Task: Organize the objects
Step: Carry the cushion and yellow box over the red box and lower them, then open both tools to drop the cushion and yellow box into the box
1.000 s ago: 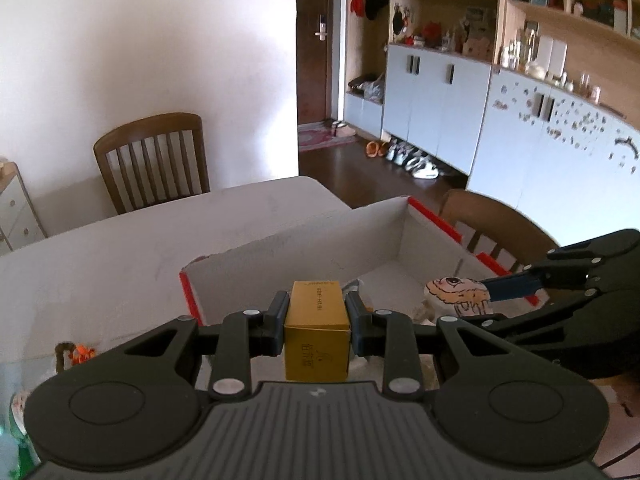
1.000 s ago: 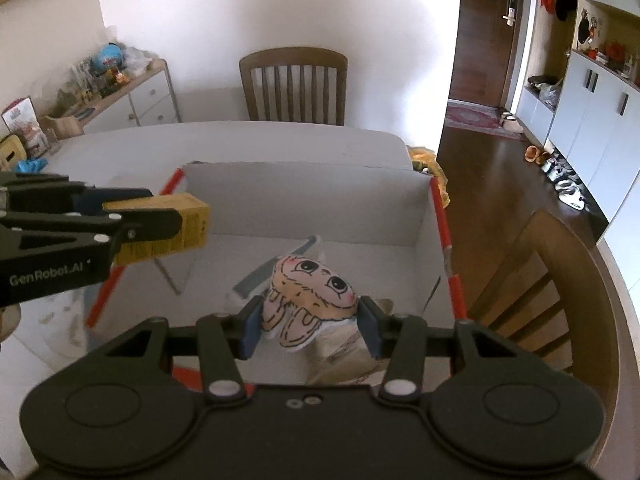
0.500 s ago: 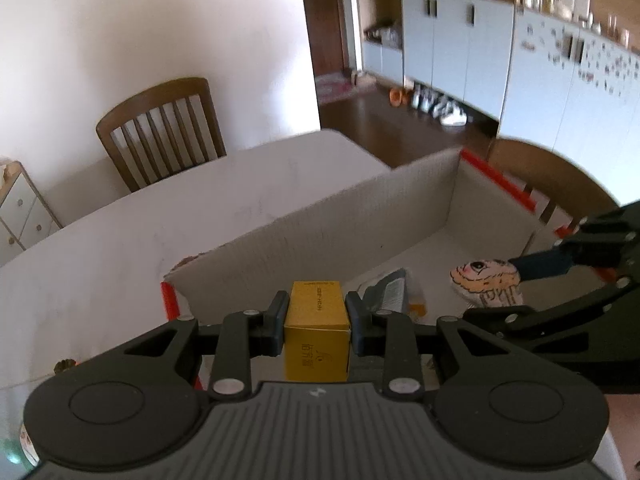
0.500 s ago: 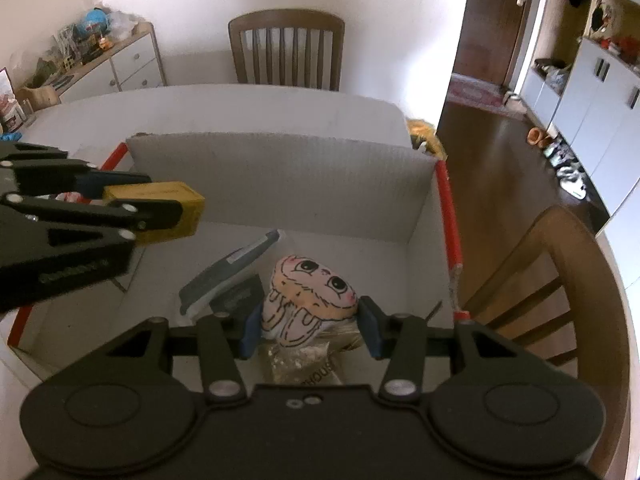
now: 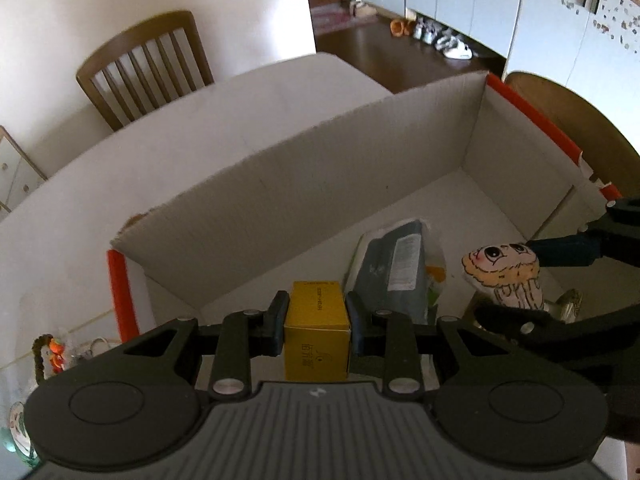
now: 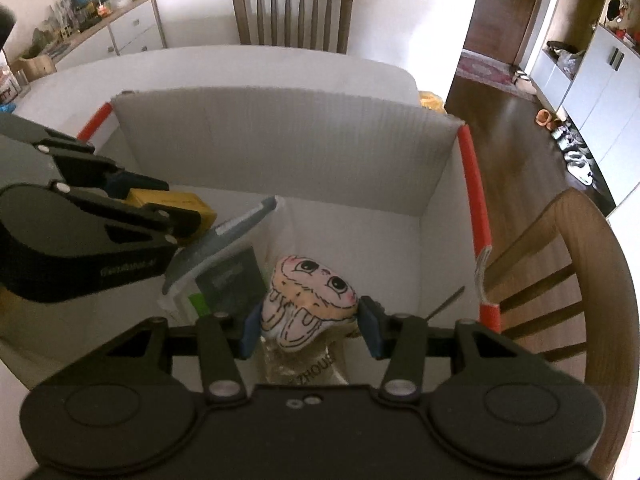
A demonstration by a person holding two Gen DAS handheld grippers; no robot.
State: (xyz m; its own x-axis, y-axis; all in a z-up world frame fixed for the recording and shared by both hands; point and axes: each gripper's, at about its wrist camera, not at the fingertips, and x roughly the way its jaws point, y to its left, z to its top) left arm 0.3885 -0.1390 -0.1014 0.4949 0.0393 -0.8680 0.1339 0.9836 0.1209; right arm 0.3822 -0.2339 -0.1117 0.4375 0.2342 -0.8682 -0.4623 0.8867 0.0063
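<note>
An open cardboard box [image 5: 304,184] with red edge tape stands on the white table; it also shows in the right wrist view [image 6: 280,140]. My left gripper [image 5: 317,322] is shut on a small yellow box [image 5: 316,332] and holds it inside the cardboard box, low over its left part. My right gripper [image 6: 310,330] is shut on a soft cartoon-face plush [image 6: 308,300] and holds it inside the cardboard box at its right. The plush also shows in the left wrist view [image 5: 504,276]. A grey flat package [image 5: 396,276] lies on the box floor between the two grippers.
A clear crinkly packet [image 6: 304,368] lies under the plush. Wooden chairs stand at the table's far side [image 6: 292,16] and right side [image 6: 560,280]. Small items [image 5: 52,356] lie on the table left of the box. White cabinets [image 5: 560,20] line the room.
Both grippers have come down into the cardboard box with their loads. The yellow box and the plush now sit lower, close over the grey package and the box floor.
</note>
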